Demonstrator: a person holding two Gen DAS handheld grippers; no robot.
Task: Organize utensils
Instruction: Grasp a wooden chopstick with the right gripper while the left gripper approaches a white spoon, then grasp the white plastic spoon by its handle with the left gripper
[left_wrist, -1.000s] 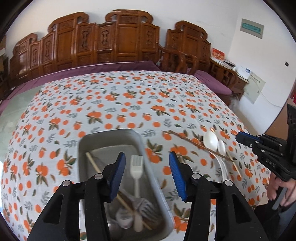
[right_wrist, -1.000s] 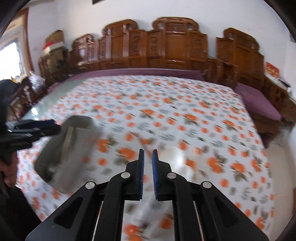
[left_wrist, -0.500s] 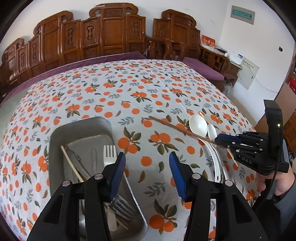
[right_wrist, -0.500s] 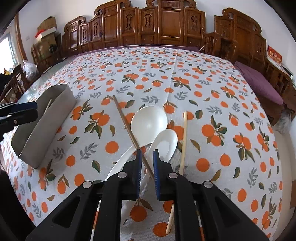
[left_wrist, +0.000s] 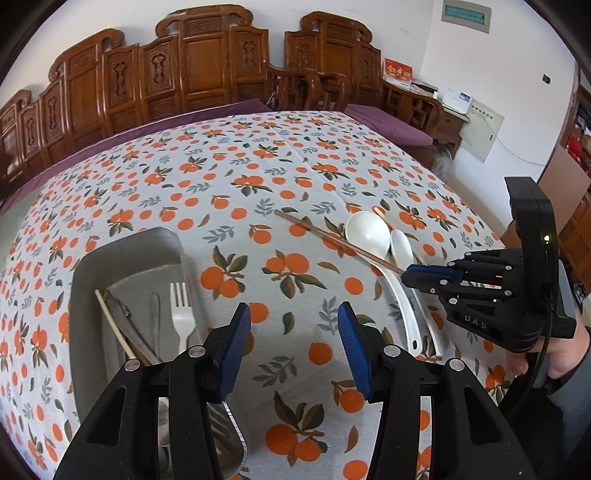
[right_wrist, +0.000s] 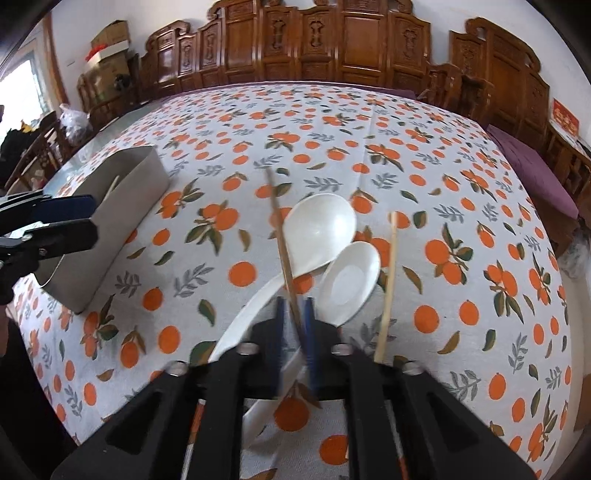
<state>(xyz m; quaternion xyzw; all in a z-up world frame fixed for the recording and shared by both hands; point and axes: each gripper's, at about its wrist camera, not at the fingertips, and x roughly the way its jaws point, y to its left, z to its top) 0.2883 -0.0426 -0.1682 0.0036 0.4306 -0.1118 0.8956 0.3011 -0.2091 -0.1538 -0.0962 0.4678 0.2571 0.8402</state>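
A brown chopstick (right_wrist: 282, 240) lies slanted across a large white spoon (right_wrist: 321, 229). A smaller white spoon (right_wrist: 351, 277) and a pale chopstick (right_wrist: 389, 280) lie beside them on the orange-print cloth. My right gripper (right_wrist: 295, 310) is low over the spoon handles, its jaws closing tight on the brown chopstick's near end. The left wrist view shows the same: right gripper (left_wrist: 412, 273) at the end of the brown chopstick (left_wrist: 332, 238). My left gripper (left_wrist: 293, 314) hangs open and empty just right of the metal tray (left_wrist: 129, 243), which holds a fork (left_wrist: 181, 306) and other cutlery.
The metal tray (right_wrist: 122, 206) stands at the table's left with my left gripper (right_wrist: 92, 218) beside it. Carved wooden chairs (left_wrist: 207, 74) line the far side. A person's hand (left_wrist: 546, 354) holds the right gripper at the table's near right edge.
My left gripper has drifted right, off the tray and over bare cloth. My right gripper has come down onto the spoons and its jaws have closed around the brown chopstick.
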